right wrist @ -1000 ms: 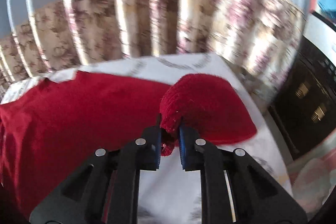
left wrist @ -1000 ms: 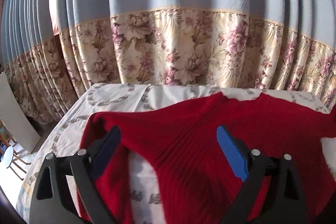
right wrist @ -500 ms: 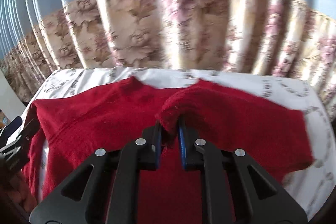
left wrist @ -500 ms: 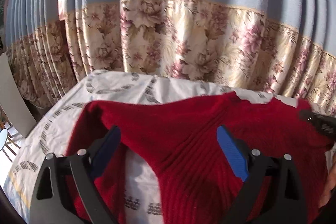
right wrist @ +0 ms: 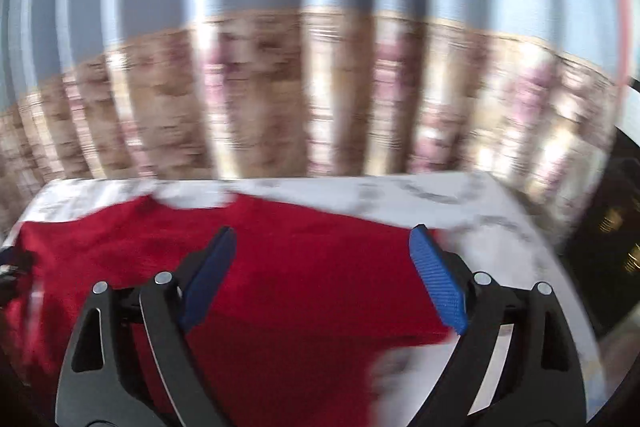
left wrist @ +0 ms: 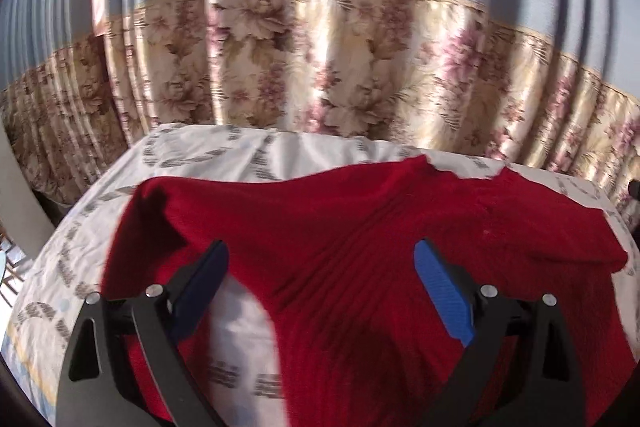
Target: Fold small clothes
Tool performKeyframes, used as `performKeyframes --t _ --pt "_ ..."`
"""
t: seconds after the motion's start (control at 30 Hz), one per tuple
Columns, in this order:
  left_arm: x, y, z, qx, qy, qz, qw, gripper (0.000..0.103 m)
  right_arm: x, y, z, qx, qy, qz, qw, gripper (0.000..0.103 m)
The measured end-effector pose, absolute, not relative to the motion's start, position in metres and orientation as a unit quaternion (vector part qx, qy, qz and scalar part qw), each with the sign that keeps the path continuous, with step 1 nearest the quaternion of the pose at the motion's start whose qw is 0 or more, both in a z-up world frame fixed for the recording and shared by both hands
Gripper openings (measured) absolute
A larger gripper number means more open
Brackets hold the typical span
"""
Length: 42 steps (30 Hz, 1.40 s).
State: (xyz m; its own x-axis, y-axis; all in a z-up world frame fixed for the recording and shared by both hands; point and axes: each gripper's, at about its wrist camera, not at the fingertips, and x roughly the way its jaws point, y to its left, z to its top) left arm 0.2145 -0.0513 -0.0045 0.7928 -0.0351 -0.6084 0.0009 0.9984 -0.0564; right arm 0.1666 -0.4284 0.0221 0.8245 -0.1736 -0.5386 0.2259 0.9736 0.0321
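I saw no readable writing; both the left hand-held gripper [left wrist: 320, 283] and right hand-held gripper [right wrist: 322, 267] were spread, empty, above the red sweater [left wrist: 360, 227], whose far edge lay short of the curtain [left wrist: 320, 67]

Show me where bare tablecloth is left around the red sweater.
A strip of tablecloth lies between the red sweater and the floral curtain. Another lies at the table's right end, and a pocket under the sweater's left sleeve. The middle is covered.

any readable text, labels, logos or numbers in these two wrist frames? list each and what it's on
None readable.
Grey printed marks on the white table cloth: might be lettering, too blurred and distorted to read in either view.
Red sweater: no label or logo showing.
Floral curtain: pattern only, no text.
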Motion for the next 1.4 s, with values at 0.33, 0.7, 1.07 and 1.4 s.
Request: performKeyframes --t 0.33,0.7,1.07,1.4 --pt "0.258 -0.161 -0.007 0.049 0.346 -0.079 0.934 0.094 0.142 -0.479 -0.001 0.060 0.252 -0.166 0.952 0.089" --pt "0.289 -0.226 -0.042 0.082 0.385 -0.041 0.919 0.094 0.149 -0.482 -0.006 0.025 0.268 -0.166 0.949 0.092" --pt "0.305 -0.266 -0.044 0.113 0.419 -0.099 0.895 0.017 0.152 -0.490 -0.012 0.064 0.284 -0.150 0.945 0.095" --pt "0.295 -0.229 -0.028 0.042 0.402 -0.097 0.910 0.003 0.153 -0.498 -0.015 0.078 0.291 -0.152 0.941 0.095"
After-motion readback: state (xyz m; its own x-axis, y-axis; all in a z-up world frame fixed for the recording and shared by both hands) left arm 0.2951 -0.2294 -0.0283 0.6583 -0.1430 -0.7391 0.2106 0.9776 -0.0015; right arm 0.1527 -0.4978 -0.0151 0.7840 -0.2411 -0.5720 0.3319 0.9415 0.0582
